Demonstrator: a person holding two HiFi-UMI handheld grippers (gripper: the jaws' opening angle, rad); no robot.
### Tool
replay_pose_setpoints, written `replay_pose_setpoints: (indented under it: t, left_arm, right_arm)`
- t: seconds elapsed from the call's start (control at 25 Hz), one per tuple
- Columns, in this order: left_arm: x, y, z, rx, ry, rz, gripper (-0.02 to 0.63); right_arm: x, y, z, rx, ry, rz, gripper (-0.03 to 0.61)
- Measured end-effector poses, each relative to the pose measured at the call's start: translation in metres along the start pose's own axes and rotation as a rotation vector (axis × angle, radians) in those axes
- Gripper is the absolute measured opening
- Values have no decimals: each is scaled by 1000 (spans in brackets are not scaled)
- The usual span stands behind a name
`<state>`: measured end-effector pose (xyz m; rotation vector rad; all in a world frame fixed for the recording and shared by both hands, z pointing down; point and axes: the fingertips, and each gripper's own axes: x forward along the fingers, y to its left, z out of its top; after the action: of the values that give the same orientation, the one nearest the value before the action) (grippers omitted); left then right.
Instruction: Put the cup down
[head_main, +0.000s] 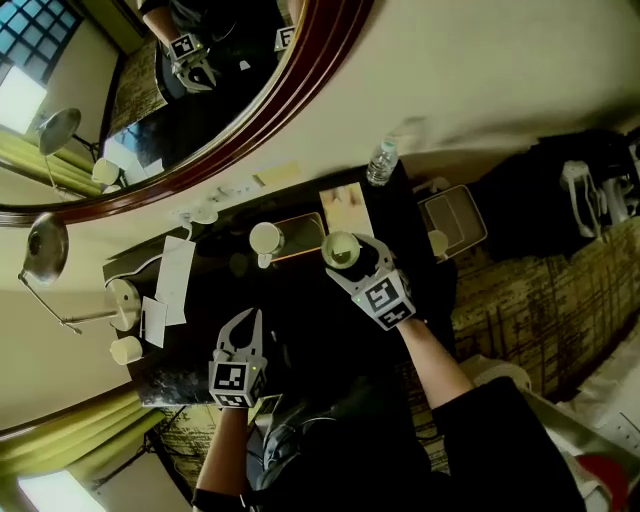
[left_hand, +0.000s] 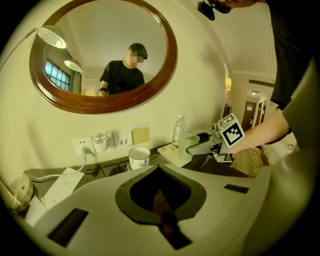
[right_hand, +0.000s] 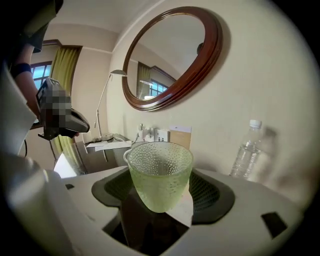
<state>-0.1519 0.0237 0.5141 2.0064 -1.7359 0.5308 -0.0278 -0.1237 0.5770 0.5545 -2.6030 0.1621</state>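
– Jaws of the right gripper (head_main: 345, 252) clasp a green dimpled glass cup (right_hand: 160, 175) by its lower wall. The cup is upright, looks empty, and is carried over the dark tabletop (head_main: 300, 310). No view settles whether its foot touches anything. Jaws of the left gripper (left_hand: 159, 172), nearer the person, are pressed together with nothing between them.

– What does setting it down well take?

– By my reading: keep the rim level, pick a bare patch of tabletop clear of the white mug (left_hand: 139, 156) and the water bottle (right_hand: 246, 155), and lower straight down. Let the base sit flat before the jaws part. Glass is slick, so ease them wide, then draw back along their own line without brushing the cup's wall. The idle left gripper is best held off to the side.

– And the count, near to far?

– Two grippers, one in each hand. One glass cup, in the right jaws. One white mug standing on the tabletop, apart from the cup. One clear plastic water bottle by the wall, capped. One oval wood-framed mirror (right_hand: 170, 55) hanging above, the person reflected in it. Other pale items at the tabletop's far left in the head view are too small to name.
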Motion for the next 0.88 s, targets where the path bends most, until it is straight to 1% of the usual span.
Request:
replay_pose_setpoints:
  t: [0.2,0.32,0.52,0.72,0.88]
  left_arm:
    - [-2,-3,5,42,6,-76,2]
    - [0,-2,2,95,8,-137,2]
    - [1,-4,7,144,22,-212,2]
    - [4,1,4,186,12,-262,2]
    - [1,5,0,203,14,-281,2]
  right_arm:
    - [-30,2,-32,110,32,-162,371]
    - [-41,1,-49,178,38,-252,371]
    - [-52,1,-75,234,59,-386,371]
    - [-51,7,-92,260,79,-443,373]
    - [-47,10,-102,265,100,-474,375]
